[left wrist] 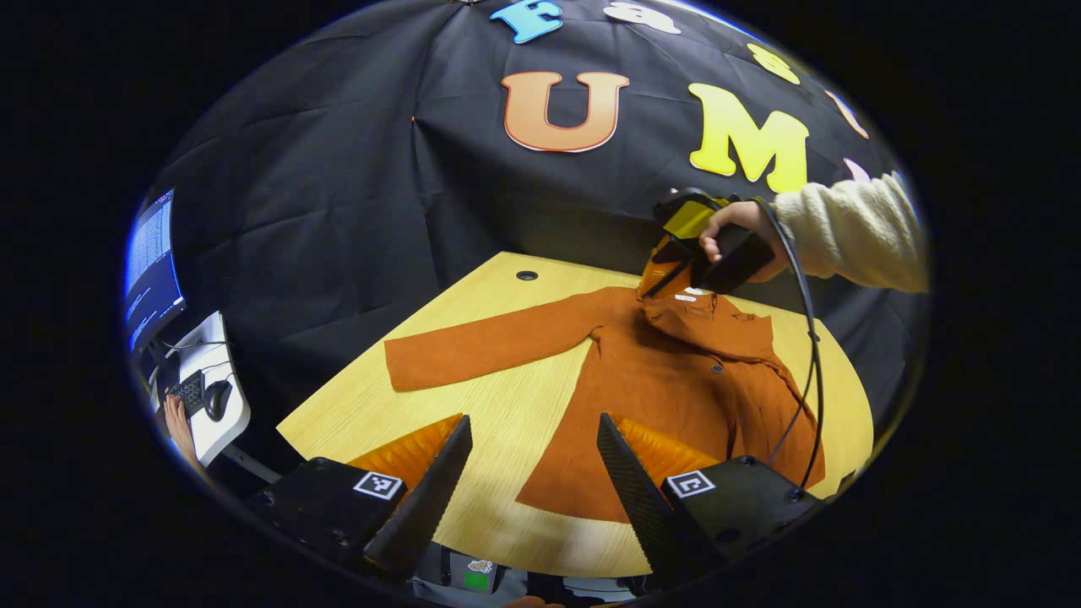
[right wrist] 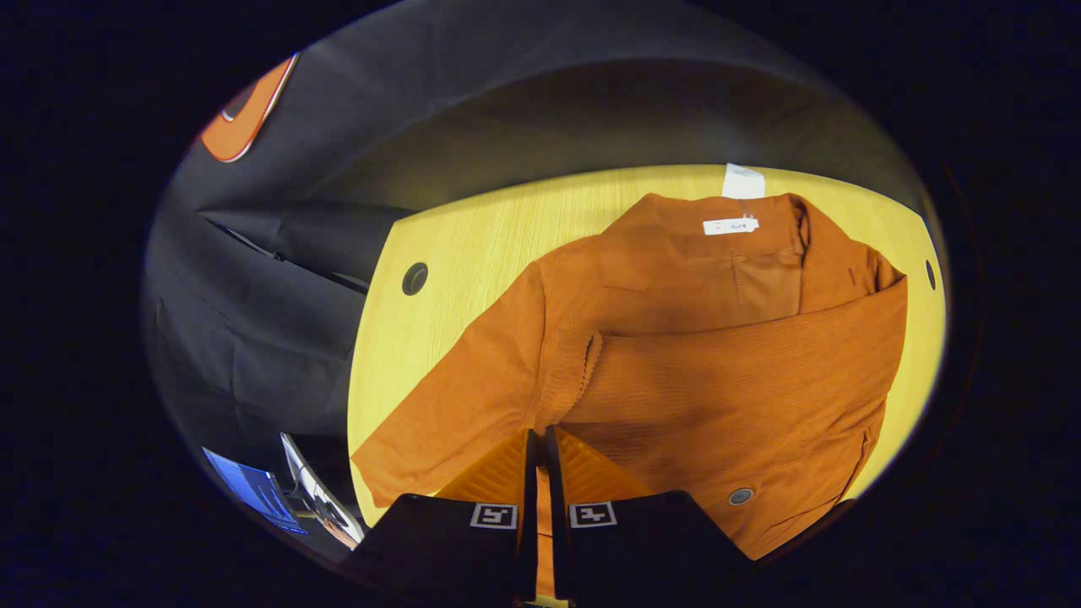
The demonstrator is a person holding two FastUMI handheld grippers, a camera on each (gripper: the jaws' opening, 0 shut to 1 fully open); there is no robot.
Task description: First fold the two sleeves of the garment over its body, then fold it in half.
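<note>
An orange buttoned garment (left wrist: 642, 397) lies face up on the wooden table (left wrist: 507, 287). One sleeve (left wrist: 490, 346) is spread flat out to the left. In the left gripper view, my left gripper (left wrist: 534, 420) hangs open above the garment's lower hem, with nothing between its fingers. A hand in a cream sleeve (left wrist: 853, 232) holds my right gripper (left wrist: 676, 262) up by the collar. In the right gripper view, the right gripper (right wrist: 540, 435) is shut on the other sleeve (right wrist: 743, 363), which is drawn across the garment's chest (right wrist: 676, 279).
A black cable (left wrist: 806, 355) runs down from the right gripper across the garment's right side. The table has a round cable hole (left wrist: 527, 275) near its far edge. A monitor (left wrist: 150, 266), a keyboard and a mouse (left wrist: 217, 397) stand on a white desk at far left.
</note>
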